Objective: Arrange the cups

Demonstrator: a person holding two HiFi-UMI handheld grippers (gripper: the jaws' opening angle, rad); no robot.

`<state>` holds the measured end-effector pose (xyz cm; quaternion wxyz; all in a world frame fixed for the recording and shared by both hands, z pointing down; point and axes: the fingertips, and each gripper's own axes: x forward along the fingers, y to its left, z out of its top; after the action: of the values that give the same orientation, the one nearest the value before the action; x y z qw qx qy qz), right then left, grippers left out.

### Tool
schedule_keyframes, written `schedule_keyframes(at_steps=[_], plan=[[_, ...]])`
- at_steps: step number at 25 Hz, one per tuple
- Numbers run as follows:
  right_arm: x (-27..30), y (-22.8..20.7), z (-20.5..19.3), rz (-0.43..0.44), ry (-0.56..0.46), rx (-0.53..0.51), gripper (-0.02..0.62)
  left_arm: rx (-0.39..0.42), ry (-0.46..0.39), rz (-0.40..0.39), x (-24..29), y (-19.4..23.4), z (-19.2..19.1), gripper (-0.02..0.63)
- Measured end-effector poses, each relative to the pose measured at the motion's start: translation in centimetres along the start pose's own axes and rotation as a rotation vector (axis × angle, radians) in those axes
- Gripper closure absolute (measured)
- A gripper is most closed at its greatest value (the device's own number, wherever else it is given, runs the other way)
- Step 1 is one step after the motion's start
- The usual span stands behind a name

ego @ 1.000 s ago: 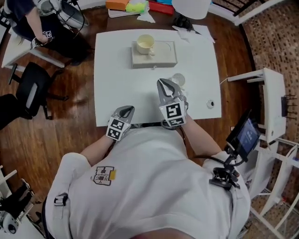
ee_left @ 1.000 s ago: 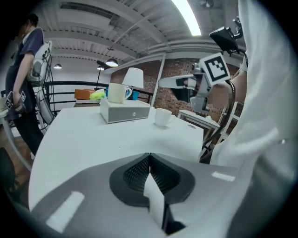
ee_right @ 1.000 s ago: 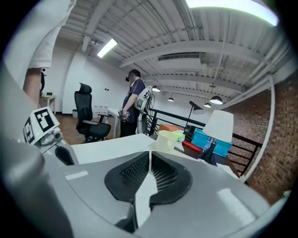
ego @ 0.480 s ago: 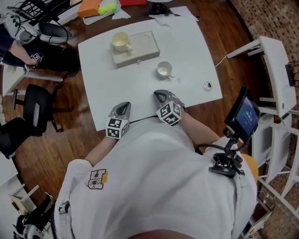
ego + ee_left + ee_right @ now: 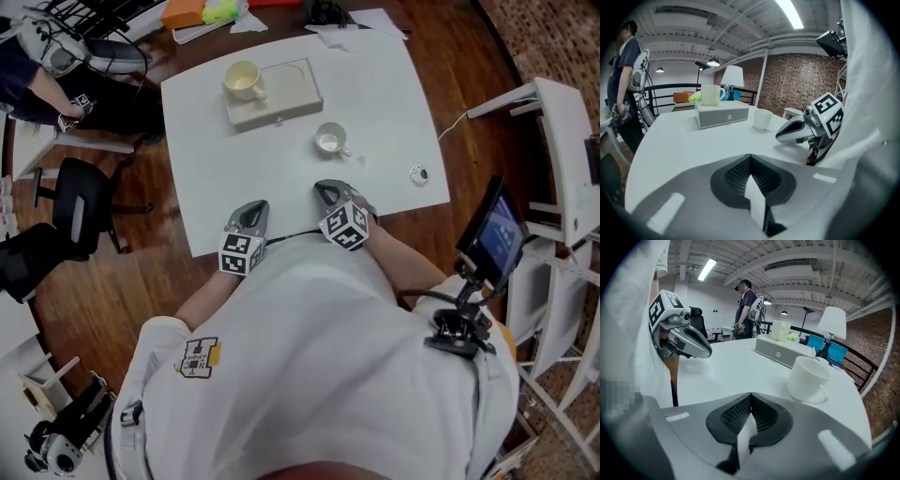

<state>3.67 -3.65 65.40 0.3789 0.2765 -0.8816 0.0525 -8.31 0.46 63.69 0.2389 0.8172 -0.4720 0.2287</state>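
Two closed, empty tools: left tool (image 5: 253, 210), right tool (image 5: 324, 191); white cup (image 5: 329, 141) apart, beyond right tool

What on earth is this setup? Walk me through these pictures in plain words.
No robot here: a person in white holds a hand-held gripper in each hand, two-jawed tongs with a marker cube. The overhead picture comes from a camera on the person's head, looking down. In it the left hand-held gripper and right hand-held gripper are at the near edge of the white table. The other two pictures come from cameras riding on each one, looking along its jaws. Both pairs of jaws are together, holding nothing. On the table are a grey box with a cream cup on it, a white cup nearer the person, and a small round object I can't identify.
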Motion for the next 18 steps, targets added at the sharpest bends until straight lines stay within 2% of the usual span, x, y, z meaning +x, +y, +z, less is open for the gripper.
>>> schedule_keyframes(at_steps=[12, 18], plan=[[-0.06, -0.37, -0.29, 0.007, -0.006, -0.016, 0.595, 0.011, 0.011, 0.001, 0.57, -0.54, -0.11, 0.606], [-0.11, -0.53, -0.60, 0.001, -0.008, -0.011, 0.595, -0.003, -0.022, 0.006, 0.47, -0.48, 0.21, 0.606]])
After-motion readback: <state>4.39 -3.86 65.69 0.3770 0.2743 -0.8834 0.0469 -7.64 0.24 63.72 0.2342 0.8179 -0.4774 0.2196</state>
